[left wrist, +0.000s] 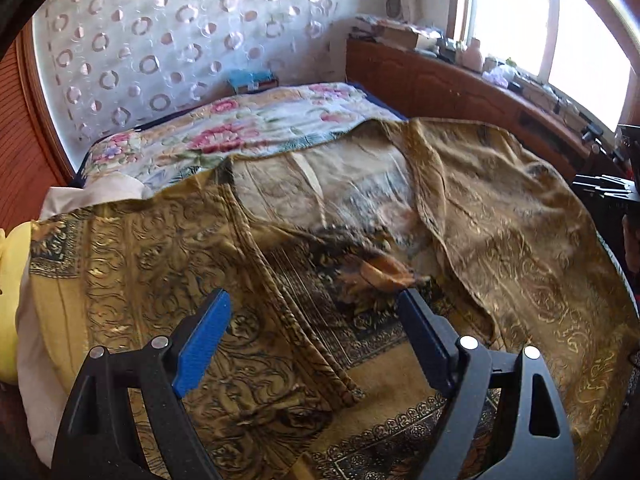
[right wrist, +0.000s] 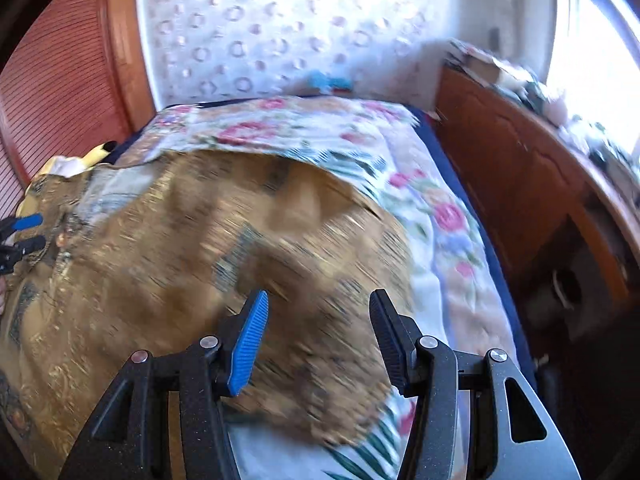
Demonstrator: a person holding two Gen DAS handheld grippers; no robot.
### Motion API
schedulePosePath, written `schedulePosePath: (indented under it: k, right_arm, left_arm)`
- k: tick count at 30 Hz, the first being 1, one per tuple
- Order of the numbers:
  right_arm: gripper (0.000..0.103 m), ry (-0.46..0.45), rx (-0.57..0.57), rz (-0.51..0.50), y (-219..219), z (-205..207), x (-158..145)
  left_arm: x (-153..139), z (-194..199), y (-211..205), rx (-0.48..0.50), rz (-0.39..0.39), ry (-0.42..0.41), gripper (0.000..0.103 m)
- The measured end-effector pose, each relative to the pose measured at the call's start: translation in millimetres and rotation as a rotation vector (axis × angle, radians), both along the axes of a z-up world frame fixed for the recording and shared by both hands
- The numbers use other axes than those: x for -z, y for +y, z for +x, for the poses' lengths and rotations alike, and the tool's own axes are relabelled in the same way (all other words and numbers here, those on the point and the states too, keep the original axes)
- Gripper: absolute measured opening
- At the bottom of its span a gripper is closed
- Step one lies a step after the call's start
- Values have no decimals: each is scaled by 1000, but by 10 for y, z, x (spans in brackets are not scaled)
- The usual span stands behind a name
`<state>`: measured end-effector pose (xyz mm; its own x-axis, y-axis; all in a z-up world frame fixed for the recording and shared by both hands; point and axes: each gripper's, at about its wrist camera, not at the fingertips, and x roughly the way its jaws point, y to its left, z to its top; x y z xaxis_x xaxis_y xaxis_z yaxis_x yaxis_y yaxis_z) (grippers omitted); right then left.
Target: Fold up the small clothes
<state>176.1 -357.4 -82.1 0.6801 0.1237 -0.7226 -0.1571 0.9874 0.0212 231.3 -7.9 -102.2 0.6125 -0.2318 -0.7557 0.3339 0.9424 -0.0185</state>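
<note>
A gold and brown patterned garment (left wrist: 360,248) lies spread and rumpled across the bed, its pale inner side showing in the middle. My left gripper (left wrist: 316,300) is open and empty, hovering just above the cloth near its dark ornate centre. In the right wrist view the same garment (right wrist: 200,260) is blurred by motion. My right gripper (right wrist: 320,300) is open and empty above the garment's right edge. The left gripper's fingers (right wrist: 24,232) show at the far left of that view.
A floral bedspread (left wrist: 240,128) covers the bed under the garment and shows at the right (right wrist: 440,216). A wooden headboard shelf (left wrist: 460,80) with clutter runs along the right under a bright window. A yellow item (left wrist: 10,300) lies at the left edge.
</note>
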Motion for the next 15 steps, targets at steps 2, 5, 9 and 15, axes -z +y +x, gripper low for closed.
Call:
schedulePosePath:
  k: [2,5,9,15]
  right_arm:
    - [55,20,20,-3,-82,-37,74]
    - [55,51,40,0,-159,-70,146]
    - [55,79,43,24,-213,-29,159]
    - [55,98,45,66,-255,3,130]
  left_arm:
    - [21,7,-19,2,6,8,86]
    - [70,23,-51,7,23,33,86]
    - [105,32,-65,7,38,48,86]
    - [102,46,-66,6,39,53,88]
